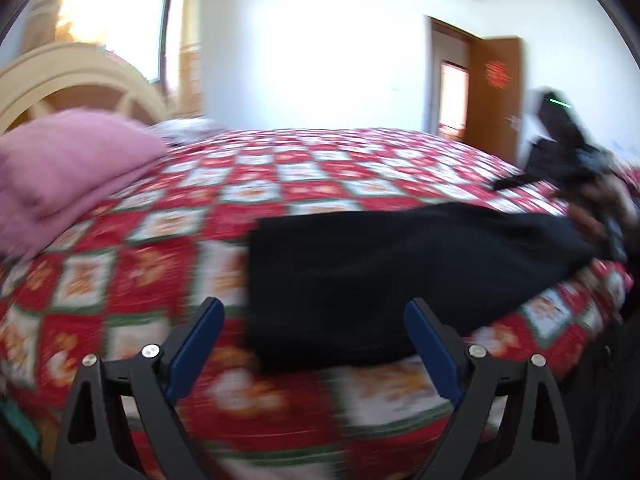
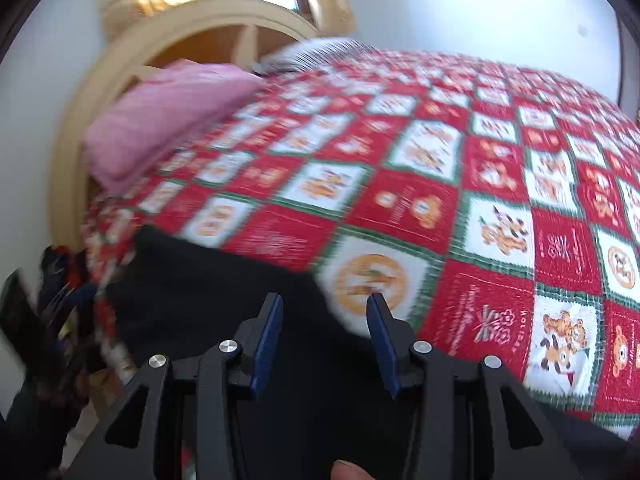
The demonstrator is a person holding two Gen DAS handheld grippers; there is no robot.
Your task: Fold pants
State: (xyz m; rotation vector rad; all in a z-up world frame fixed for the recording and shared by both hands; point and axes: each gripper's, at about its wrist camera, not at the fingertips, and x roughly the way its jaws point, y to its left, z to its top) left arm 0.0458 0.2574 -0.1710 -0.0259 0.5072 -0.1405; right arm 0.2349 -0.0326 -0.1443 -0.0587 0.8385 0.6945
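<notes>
At the far left a pink fabric pillow (image 1: 68, 160) rests against the cream wooden headboard (image 1: 60, 80), on the red, white and green patchwork quilt (image 1: 168, 216) that covers the bed. The left gripper (image 1: 314, 344) hangs low over the quilt's near edge with its blue-padded jaws spread wide and nothing between them. Just ahead of it lie the black fabric pants (image 1: 380, 268), flat in a long band that runs rightward toward the right gripper (image 2: 324, 336). In the right wrist view that gripper's jaws stand apart, released, above the dark cloth, and the pants' edge (image 2: 224, 276) crosses the quilt beneath them. Both pictures are blurred by motion. The pants look already doubled lengthwise, so the step in hand seems to be reaching for the ends. Next, each gripper likely needs to settle on a corner, pinch all layers together, and carry one end over the other.
</notes>
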